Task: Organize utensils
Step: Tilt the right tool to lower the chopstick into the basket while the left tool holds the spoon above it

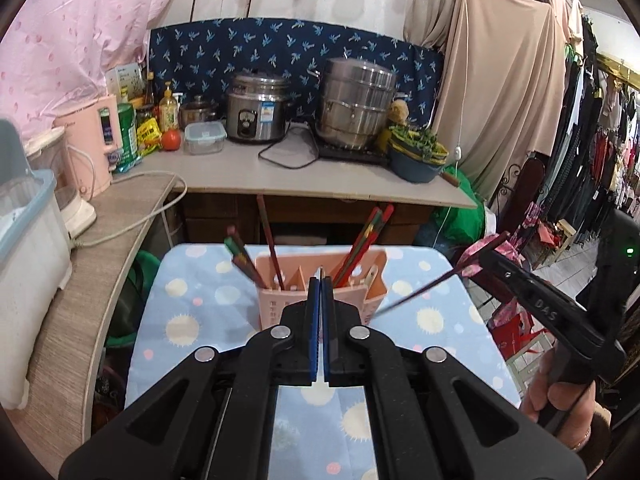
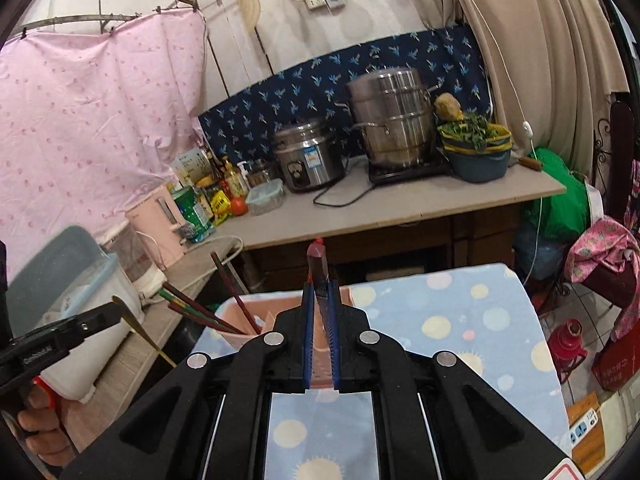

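The left gripper [image 1: 321,280] is clamped on a thin gold utensil [image 2: 138,326]; the right gripper [image 2: 321,294], stamped "DAS", is clamped on one dark chopstick [image 1: 416,291]. Just beyond, the pink holder [image 1: 276,304] on the dotted cloth [image 1: 192,304] carries about six chopsticks [image 1: 272,248].

Your own left gripper [image 1: 320,280] is hiding the middle of the pink holder [image 1: 372,292] in the left wrist view, so its central compartments are going unseen. At three o'clock there, the chopstick [image 1: 416,292] is blurring along its length. In the right wrist view, your right gripper [image 2: 320,292] is covering most of that holder.
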Tool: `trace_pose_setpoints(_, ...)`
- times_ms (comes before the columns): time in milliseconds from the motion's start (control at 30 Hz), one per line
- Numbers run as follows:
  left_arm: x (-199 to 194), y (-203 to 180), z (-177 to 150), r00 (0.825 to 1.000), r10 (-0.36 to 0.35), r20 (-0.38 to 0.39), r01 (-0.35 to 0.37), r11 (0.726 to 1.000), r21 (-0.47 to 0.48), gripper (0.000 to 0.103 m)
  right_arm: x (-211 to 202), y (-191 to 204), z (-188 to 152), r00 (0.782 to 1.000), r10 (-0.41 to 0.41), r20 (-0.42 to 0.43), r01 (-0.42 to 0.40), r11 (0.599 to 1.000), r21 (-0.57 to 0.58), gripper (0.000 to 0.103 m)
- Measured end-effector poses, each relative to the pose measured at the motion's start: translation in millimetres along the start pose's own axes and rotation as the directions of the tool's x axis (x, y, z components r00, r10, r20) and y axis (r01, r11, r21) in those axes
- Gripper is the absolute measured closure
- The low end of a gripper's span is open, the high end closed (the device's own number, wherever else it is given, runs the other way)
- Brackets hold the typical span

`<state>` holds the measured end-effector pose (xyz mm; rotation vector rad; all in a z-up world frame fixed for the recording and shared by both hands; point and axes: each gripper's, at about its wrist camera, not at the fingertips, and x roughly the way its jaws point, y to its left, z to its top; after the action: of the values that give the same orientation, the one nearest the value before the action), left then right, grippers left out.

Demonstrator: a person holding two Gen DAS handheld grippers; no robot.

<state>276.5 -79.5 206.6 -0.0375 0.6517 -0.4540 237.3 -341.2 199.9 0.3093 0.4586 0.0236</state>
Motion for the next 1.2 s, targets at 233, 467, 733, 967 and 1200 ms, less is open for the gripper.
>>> trace_pose_setpoints(233,6,0,38,0.999,0.007,0.041,-0.006,1.000,-0.008,0.103,-7,26,42,0.996,0.021,0.085,-0.016,0.998,-0.060,0.102)
trace_pose_setpoints(467,4,3,37,0.999,0.008,0.042,-0.007,1.000,-0.016,0.102,29,4,3,0.998,-0.017,-0.056,0.015,0.999,-0.031,0.087)
trace_pose_setpoints(733,3,20,7,1.000,0.025,-0.003,-0.025,0.999,-0.041,0.102,70,-25,-80,0.965,-0.029,-0.262,0.040,0.999,0.036,0.081)
trace_pose_setpoints(967,8,34,-17,0.998,0.030,-0.051,-0.033,0.997,-0.071,0.102,109,-19,-141,0.908,-0.010,-0.419,0.028,0.999,0.037,0.078)
trace_pose_setpoints(1200,23,47,-36,0.994,0.039,-0.102,-0.049,0.994,-0.096,0.102,145,3,-173,0.872,-0.005,-0.489,0.002,1.000,-0.007,0.078)
